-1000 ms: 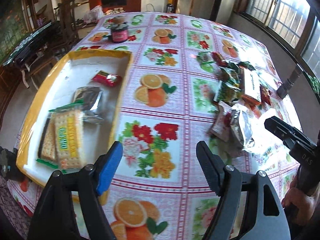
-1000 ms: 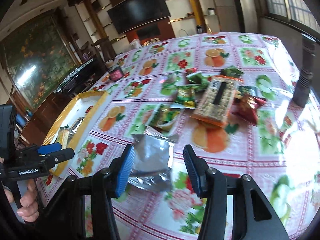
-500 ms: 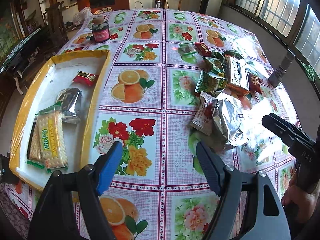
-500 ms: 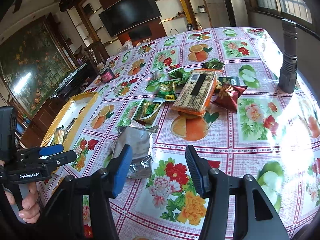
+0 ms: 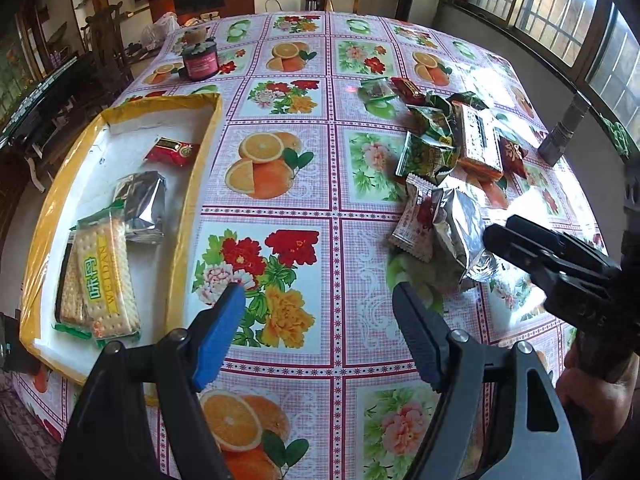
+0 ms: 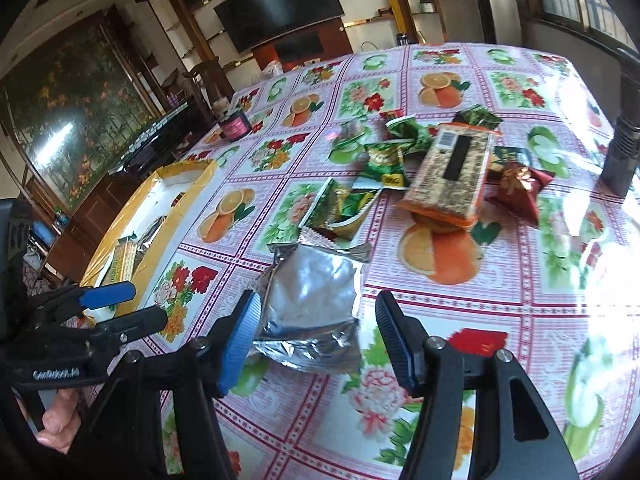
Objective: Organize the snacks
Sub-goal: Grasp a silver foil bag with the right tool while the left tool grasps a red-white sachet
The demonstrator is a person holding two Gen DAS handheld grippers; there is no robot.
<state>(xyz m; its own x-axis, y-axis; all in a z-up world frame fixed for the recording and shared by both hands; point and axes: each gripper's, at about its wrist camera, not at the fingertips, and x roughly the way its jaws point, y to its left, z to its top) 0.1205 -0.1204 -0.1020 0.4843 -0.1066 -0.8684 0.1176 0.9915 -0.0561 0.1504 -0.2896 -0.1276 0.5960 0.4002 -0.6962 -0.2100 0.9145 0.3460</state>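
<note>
A yellow-rimmed white tray (image 5: 200, 168) on the left holds a cracker pack (image 5: 106, 276), a silver pouch (image 5: 142, 204) and a small red packet (image 5: 172, 150). A pile of snacks lies on the right: green packets (image 5: 430, 142), an orange-edged cracker pack (image 6: 452, 172) and a silver pouch (image 6: 312, 304). My right gripper (image 6: 318, 332) is open, its jaws straddling the near end of that silver pouch. My left gripper (image 5: 320, 328) is open and empty over the floral tablecloth, between tray and pile.
A dark pink-labelled jar (image 5: 199, 60) stands at the far side of the table. A dark grey post (image 6: 624, 136) stands at the right edge. A red foil packet (image 6: 520, 188) lies beside the cracker pack. Chairs and cabinets ring the table.
My right gripper first pulled back, then moved forward and down so the silver pouch now lies between its jaws. My left gripper drifted right, away from the tray.
</note>
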